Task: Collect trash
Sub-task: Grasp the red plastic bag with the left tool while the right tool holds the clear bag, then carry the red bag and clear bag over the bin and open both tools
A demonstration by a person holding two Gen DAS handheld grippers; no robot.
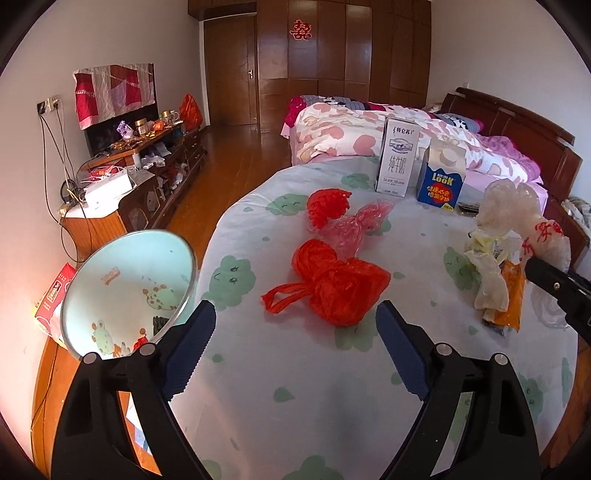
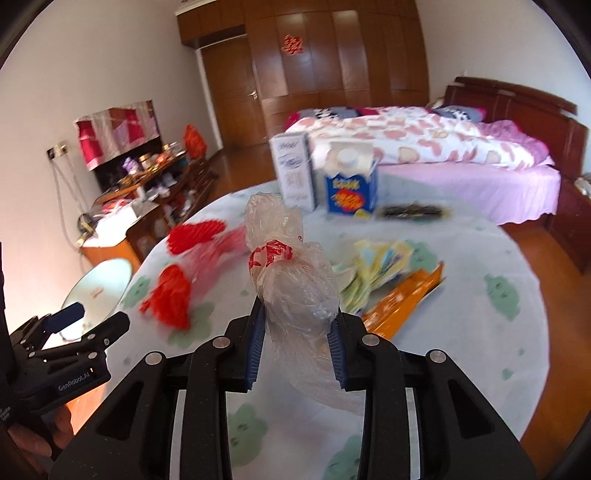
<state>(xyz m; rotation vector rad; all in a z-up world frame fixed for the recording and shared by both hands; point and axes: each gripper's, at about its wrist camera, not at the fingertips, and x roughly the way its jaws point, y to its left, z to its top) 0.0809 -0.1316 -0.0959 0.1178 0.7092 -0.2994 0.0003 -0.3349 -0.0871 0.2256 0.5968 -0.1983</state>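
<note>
Clear plastic bag (image 2: 291, 280): knotted, upright, long axis rising from between the pads of the right gripper (image 2: 297, 354), which is clenched on its lower part above the table (image 2: 461, 332). Red plastic bag (image 1: 334, 282): lying on the tablecloth directly ahead of the left gripper (image 1: 295, 347), jaws spread and empty, nearer hand for it. Bin (image 1: 129, 288) just beside, at left.

You can read "LOOK" in yellow letters on the blue carton (image 1: 440, 184) on the table. Beside it, the tall white milk carton (image 1: 397, 160) carries "纯牛奶" down its front. "GenRobot.AI" is printed on your left gripper (image 2: 98, 321). A red double-happiness sign (image 1: 302, 29) hangs on the wardrobe door.
</note>
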